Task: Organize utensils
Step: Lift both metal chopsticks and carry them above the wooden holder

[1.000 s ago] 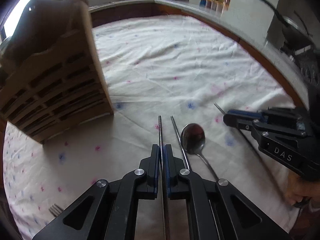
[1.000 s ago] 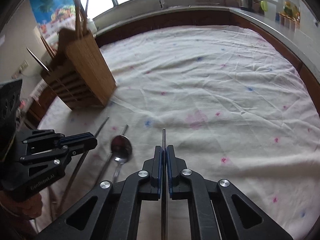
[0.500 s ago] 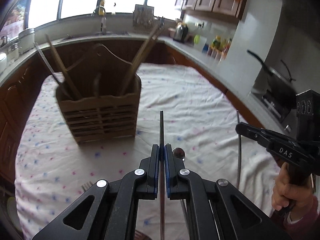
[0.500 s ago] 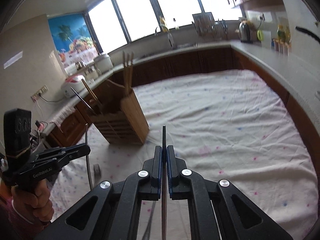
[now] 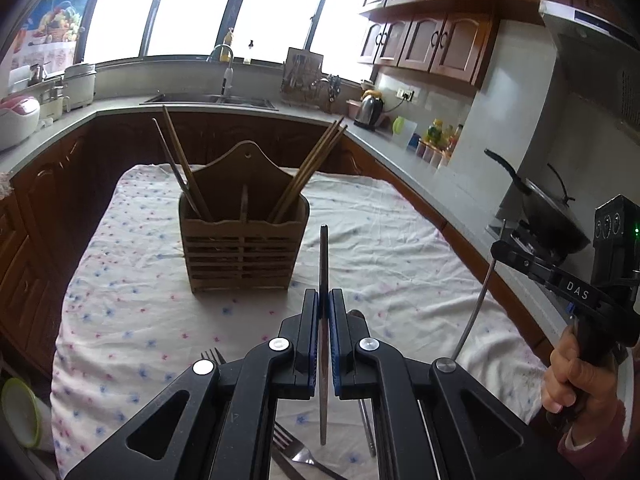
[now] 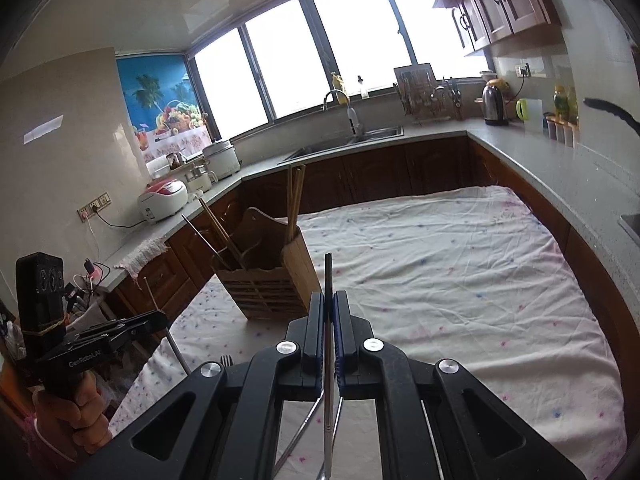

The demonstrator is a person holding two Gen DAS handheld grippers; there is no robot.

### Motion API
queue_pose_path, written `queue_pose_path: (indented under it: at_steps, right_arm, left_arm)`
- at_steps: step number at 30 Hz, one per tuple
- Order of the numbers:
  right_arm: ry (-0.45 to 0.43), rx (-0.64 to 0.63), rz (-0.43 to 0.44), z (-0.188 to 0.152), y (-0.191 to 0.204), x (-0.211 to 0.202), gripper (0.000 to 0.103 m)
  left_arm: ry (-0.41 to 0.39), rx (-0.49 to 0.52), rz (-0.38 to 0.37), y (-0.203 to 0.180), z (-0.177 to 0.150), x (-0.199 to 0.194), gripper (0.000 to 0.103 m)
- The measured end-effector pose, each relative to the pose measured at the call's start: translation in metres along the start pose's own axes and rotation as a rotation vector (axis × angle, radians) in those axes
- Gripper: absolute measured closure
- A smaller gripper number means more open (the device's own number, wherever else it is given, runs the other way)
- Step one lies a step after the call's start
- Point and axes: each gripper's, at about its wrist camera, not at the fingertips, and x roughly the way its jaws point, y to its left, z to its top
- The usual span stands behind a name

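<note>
— What did your left gripper [image 5: 323,308] have?

— I had its jaws pinched tight on a thin metal chopstick [image 5: 323,264], which ran up between the blue pads and stuck out past the tips. My right gripper [image 6: 329,308] was clamped the same way on a second metal chopstick [image 6: 328,276], held nearly upright in that view.

— And where was the holder?

— The wooden utensil holder [image 5: 240,252] stood on the table [image 5: 400,248], toward its far left corner, on a white cloth with small coloured dots. Wooden chopsticks [image 5: 308,168] leaned out of its right compartment, and more leaned from the left one.

— Anything left on the cloth?

— A fork [image 5: 214,356] lay near the near edge, just beside my left gripper; part of another utensil showed under it, though I couldn't tell which. Both chopsticks were off the cloth, well short of the holder.

— Could you see the other tool?

— Yes, my right gripper showed at the right of the left view, a hand [image 5: 576,376] around its handle.
</note>
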Motion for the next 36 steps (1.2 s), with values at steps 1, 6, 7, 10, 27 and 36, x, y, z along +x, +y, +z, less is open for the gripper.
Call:
queue_pose_path:
  at_steps: [1, 6, 7, 10, 27, 36]
  right_arm:
    - [-0.001, 0.0, 0.002, 0.0, 0.001, 0.0, 0.098]
    - [-0.01, 0.001, 0.009, 0.002, 0.006, 0.0, 0.098]
    - [-0.013, 0.003, 0.009, 0.002, 0.006, 0.0, 0.098]
    - [-0.02, 0.004, 0.016, 0.005, 0.008, 0.0, 0.098]
    - [-0.083, -0.015, 0.056, 0.037, 0.028, 0.021, 0.098]
    - [-0.126, -0.003, 0.065, 0.058, 0.037, 0.042, 0.098]
  left_arm:
    - [-0.005, -0.001, 0.001, 0.0, 0.0, -0.003, 0.1]
    - [-0.027, -0.006, 0.009, 0.004, 0.001, -0.013, 0.1]
    - [-0.031, -0.008, 0.01, 0.006, 0.001, -0.015, 0.1]
    - [-0.042, -0.013, 0.012, 0.009, 0.003, -0.019, 0.1]
    - [-0.131, -0.047, 0.042, 0.04, 0.029, -0.037, 0.1]
    - [-0.194, -0.06, 0.07, 0.06, 0.049, -0.036, 0.1]
